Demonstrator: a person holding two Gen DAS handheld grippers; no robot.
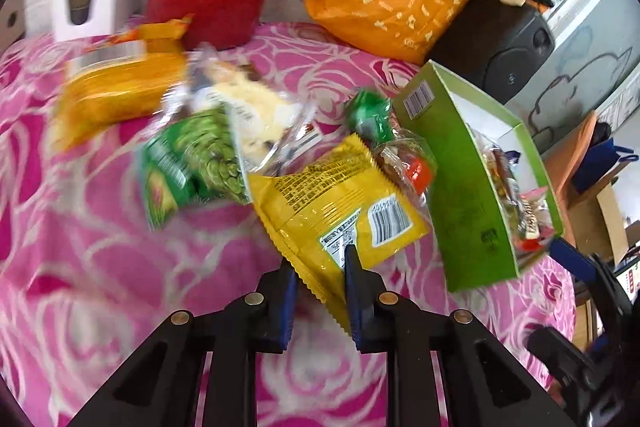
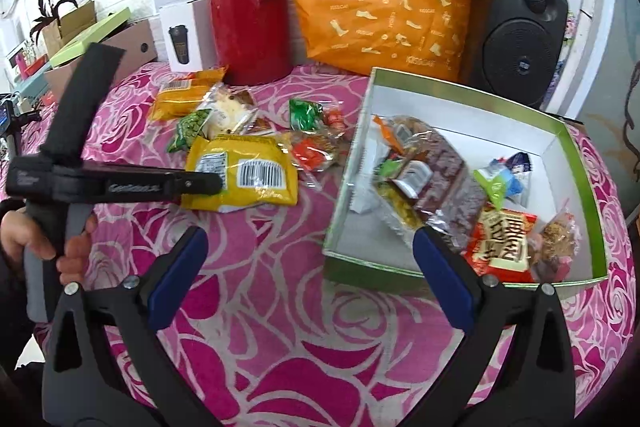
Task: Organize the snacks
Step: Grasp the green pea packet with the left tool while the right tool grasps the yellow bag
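Pinching yellow packet (image 1: pixel 340 203), left tongs (image 1: pixel 320 267) (corner)

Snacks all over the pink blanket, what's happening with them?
A person is tidying snacks into a green box using two hand-held grabbers. The left gripper is closed on the corner of a yellow snack packet that sits on the pink cloth. The right gripper is wide open and holds nothing, hovering near the front of the box. Several snacks are already inside, like a red packet, and a few more, such as a green pea bag, wait outside.
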